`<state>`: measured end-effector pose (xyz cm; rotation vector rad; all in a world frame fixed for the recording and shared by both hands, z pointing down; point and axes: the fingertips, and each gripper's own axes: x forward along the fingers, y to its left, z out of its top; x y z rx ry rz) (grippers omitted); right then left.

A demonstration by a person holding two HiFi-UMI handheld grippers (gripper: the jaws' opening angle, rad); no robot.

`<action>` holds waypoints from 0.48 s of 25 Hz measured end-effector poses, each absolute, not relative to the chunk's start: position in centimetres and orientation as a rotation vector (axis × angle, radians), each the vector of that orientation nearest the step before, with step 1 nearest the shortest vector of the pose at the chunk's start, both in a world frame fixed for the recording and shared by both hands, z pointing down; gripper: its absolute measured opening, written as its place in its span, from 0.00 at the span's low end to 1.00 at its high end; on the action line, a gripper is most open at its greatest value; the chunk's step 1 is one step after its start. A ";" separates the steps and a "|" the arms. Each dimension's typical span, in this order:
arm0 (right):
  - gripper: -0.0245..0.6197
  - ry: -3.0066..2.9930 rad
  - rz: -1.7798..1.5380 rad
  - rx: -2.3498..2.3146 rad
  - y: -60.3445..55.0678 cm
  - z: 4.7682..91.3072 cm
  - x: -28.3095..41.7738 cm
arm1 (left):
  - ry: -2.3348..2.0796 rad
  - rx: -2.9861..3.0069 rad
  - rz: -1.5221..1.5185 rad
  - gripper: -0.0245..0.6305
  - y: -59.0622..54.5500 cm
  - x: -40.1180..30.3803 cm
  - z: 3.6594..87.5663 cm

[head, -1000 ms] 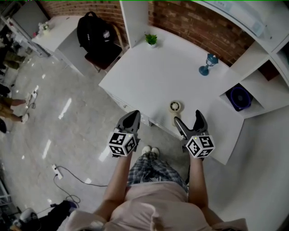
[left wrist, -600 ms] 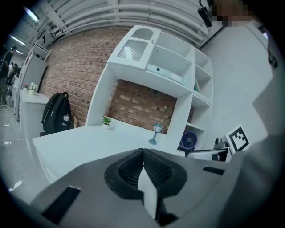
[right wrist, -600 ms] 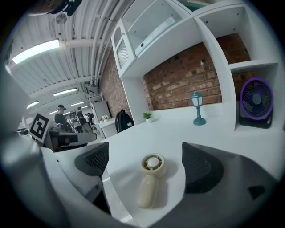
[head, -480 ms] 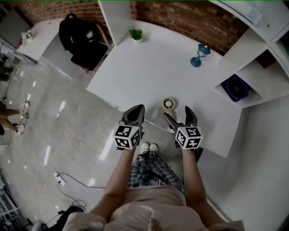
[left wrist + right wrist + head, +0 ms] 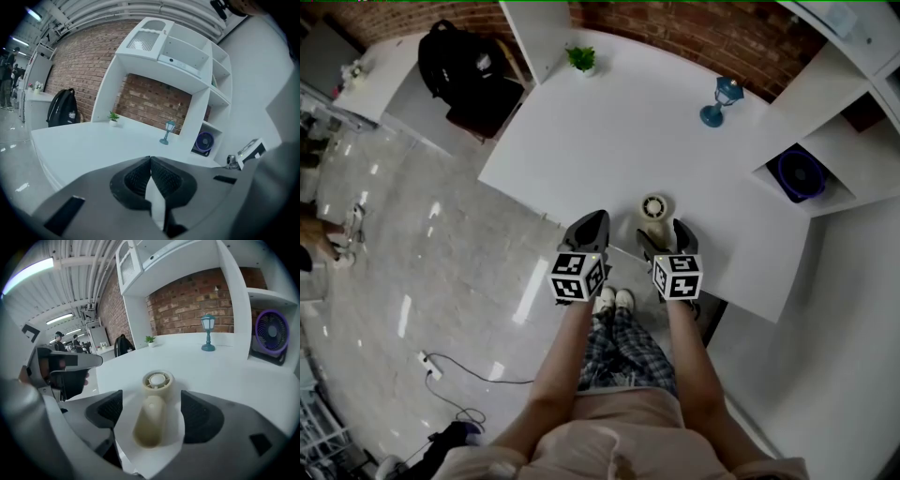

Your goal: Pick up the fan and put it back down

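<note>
A: Where to find the cream fan (image 5: 654,208)?

B: Lying flat on the white counter (image 5: 609,131), close to the near edge. Round head pointing away, handle back toward the person. Not lifted yet.

A: Likely handling?

B: Probably light, stiff moulded plastic, smooth and somewhat slippery. Probably weakest at the slatted head, so best left alone there. Better to take hold across the handle, toward the head end for balance. Firm enough a squeeze to stop any swivelling, no harder.

A: And the right hand-held gripper (image 5: 151,404)?

B: Open fairly wide, just now closing in, straddling the handle. Clear gap on both sides, no contact with either pad, nothing gripped. From the head view, poised right at the handle end (image 5: 664,236).

A: Left hand-held gripper (image 5: 151,161)?

B: Closed on nothing, pressed fully together. Held just beside the right one (image 5: 592,225), near the counter's front edge, apart from the fan. No part in the grasp, judging by that.
</note>
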<state>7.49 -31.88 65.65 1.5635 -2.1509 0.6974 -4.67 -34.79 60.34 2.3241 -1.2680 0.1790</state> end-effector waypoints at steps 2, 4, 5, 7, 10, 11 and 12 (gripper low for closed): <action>0.61 -2.124 0.696 1.554 -31.6 66.4 7.2 | -1.265 2.317 0.183 0.08 -34.4 -4.7 60.6; 0.59 -2.085 0.705 1.560 -31.4 67.1 7.1 | -1.262 2.311 0.189 0.08 -34.0 -4.8 60.9; 0.59 -2.062 0.709 1.565 -31.3 67.4 7.2 | -1.262 2.308 0.191 0.08 -33.8 -4.8 61.0; 0.56 -2.019 0.709 1.571 -31.2 68.0 7.3 | -1.264 2.297 0.194 0.08 -33.6 -5.0 61.3; 0.49 -1.974 0.701 1.583 -31.1 68.7 7.6 | -1.273 2.282 0.191 0.08 -33.4 -5.4 61.5; 0.45 -1.962 0.695 1.586 -31.1 68.8 7.7 | -1.275 2.279 0.192 0.08 -33.4 -5.5 61.5; 0.44 -1.949 0.689 1.585 -31.0 68.9 7.8 | -1.277 2.276 0.192 0.08 -33.3 -5.6 61.6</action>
